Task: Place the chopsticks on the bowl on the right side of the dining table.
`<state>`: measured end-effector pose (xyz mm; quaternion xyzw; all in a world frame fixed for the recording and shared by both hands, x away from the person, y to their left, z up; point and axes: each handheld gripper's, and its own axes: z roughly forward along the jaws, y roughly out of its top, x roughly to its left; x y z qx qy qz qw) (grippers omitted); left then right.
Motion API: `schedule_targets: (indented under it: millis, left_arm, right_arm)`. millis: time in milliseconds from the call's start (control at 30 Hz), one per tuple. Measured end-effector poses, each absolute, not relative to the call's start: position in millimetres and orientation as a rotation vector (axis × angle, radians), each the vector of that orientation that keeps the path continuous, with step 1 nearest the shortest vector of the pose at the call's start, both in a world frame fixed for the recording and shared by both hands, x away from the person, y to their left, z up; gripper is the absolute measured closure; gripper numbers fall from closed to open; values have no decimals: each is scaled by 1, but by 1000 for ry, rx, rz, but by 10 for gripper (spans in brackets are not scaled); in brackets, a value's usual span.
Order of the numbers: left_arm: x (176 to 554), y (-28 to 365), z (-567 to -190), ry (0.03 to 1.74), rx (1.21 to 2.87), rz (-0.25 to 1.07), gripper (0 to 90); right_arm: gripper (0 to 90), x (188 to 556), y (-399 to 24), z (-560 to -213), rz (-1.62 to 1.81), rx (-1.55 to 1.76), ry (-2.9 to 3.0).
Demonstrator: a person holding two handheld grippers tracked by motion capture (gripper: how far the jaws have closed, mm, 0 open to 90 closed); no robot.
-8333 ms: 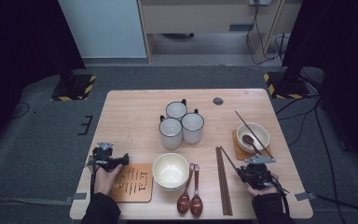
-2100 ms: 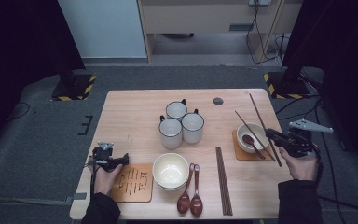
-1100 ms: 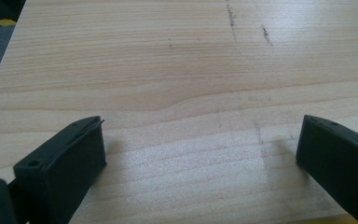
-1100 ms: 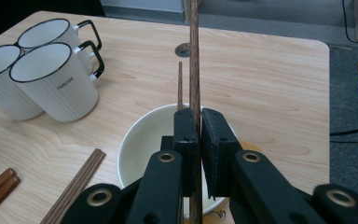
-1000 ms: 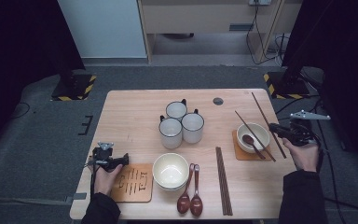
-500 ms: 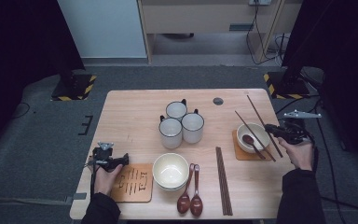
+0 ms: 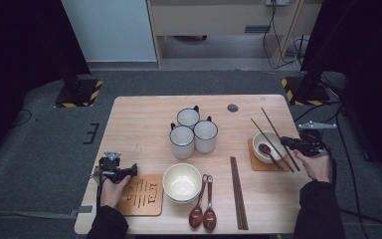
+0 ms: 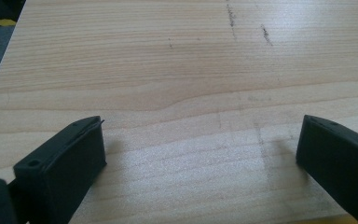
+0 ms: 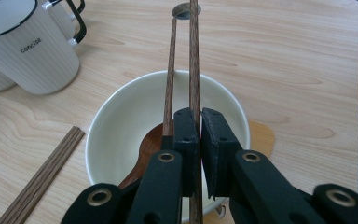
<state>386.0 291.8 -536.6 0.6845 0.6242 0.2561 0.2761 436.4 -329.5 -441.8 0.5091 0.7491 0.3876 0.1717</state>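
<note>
Over the small bowl point(image 9: 121, 121), our right hand-held gripper point(image 9: 199, 140) is clamped on one chopstick point(image 9: 195, 56), its length pointing away, parallel to the chopstick already resting there point(image 9: 170, 70).

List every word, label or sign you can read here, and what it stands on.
"concise": small dark letters on the side of the white mug.
Carved marks on the wooden coaster under the left gripper: too blurred to read.

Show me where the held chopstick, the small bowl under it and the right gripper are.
held chopstick point(image 9: 195, 60), right gripper view, on its shaft above the bowl.
small bowl point(image 9: 121, 116), right gripper view, on its inner left wall.
right gripper point(image 9: 200, 126), right gripper view, between its fingertips.
</note>
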Motion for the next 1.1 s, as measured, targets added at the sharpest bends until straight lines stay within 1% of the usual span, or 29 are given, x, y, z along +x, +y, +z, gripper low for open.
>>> schedule_targets:
  millis: [433, 1100]
  left_arm:
    - [386, 292, -537, 1677, 1839, 688, 4]
    - [386, 292, -537, 1677, 1839, 688, 3]
  right_arm:
    - [849, 440, -324, -454, 1048, 1465, 2167]
    - [849, 443, -320, -460, 1012, 1455, 2196]
